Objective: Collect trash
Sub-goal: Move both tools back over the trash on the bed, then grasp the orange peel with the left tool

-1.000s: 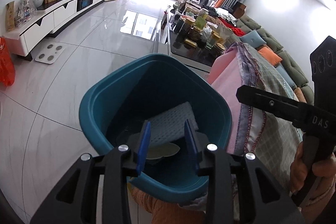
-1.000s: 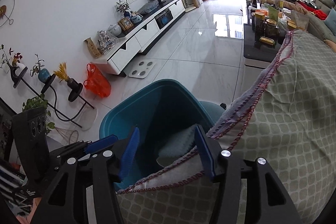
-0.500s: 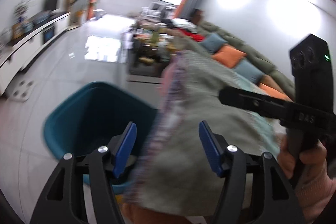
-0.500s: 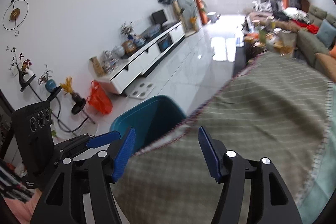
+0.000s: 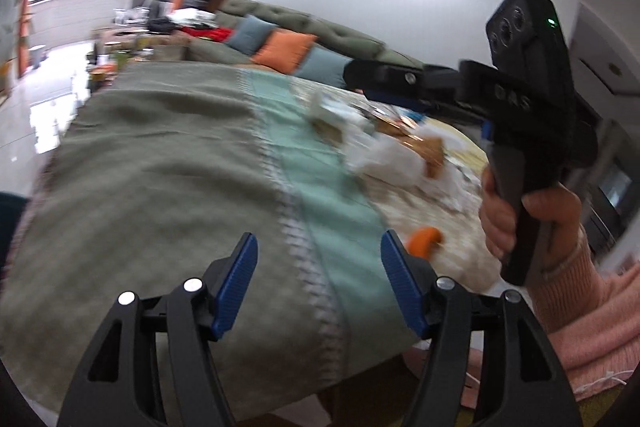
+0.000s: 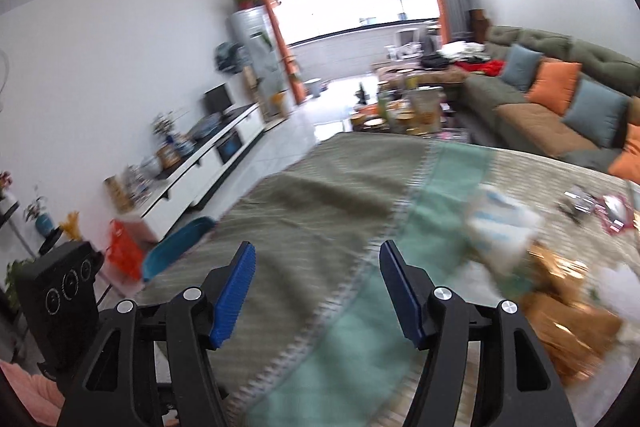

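Your left gripper (image 5: 316,281) and right gripper (image 6: 314,289), jaws just widened and holding nothing, hang over the cloth-covered table (image 5: 160,163). Blurred trash (image 5: 404,147) lies at two o'clock from your left gripper; the teal bin (image 6: 176,245) peeks out at ten o'clock from your right.

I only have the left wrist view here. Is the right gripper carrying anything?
Observer: No. The right gripper is open and has just been opening; nothing sits between its pads, only tablecloth beyond them.
Reviewer: Where is the bin?
Observer: The right wrist view shows the bin just past the tablecloth's left edge, lower than the tabletop.
Reviewer: Any trash I can't make out?
Observer: Red wrappers lie at the far right of the tablecloth.
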Demonstrator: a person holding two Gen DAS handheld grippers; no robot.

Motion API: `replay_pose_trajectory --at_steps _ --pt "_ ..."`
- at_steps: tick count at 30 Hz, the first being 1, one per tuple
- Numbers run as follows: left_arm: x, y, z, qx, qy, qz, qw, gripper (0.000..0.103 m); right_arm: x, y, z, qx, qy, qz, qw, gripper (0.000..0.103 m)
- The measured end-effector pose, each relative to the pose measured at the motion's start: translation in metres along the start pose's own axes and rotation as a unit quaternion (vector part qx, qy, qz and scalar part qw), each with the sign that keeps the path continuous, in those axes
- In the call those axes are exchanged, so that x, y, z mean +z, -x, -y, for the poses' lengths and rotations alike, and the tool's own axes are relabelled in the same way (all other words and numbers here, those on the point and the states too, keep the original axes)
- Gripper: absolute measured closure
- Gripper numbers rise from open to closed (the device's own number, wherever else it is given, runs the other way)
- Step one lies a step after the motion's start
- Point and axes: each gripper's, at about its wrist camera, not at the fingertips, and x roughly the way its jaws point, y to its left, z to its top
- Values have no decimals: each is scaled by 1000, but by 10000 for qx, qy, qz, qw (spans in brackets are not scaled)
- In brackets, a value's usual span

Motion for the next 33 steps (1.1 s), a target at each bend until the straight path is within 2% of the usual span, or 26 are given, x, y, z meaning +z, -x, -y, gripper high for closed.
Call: replay_pose_trajectory --at_steps 8,13,20,24,29,33 --pt "-6 -39 46 -661 -485 -394 9959 38 -27 29 59 -606 -458 87 9971 39" --pt "-9 -61 67 -789 -755 -625 9920 40 -40 36 82 -705 -660 79 9953 39" --pt "-10 -80 73 -782 -875 -951 9885 60 -50 36 89 -755 -632 59 9951 39" --pt "-9 -83 71 -740 -838 -994 9887 66 -54 32 91 -786 -585 -16 9952 39" --pt "-9 -83 66 -691 -718 -1034 9896 83 -60 24 93 -844 -582 -121 9947 39" --pt "-10 -83 64 -664 -675 -1046 9900 86 -62 22 98 -912 -647 -176 9936 39"
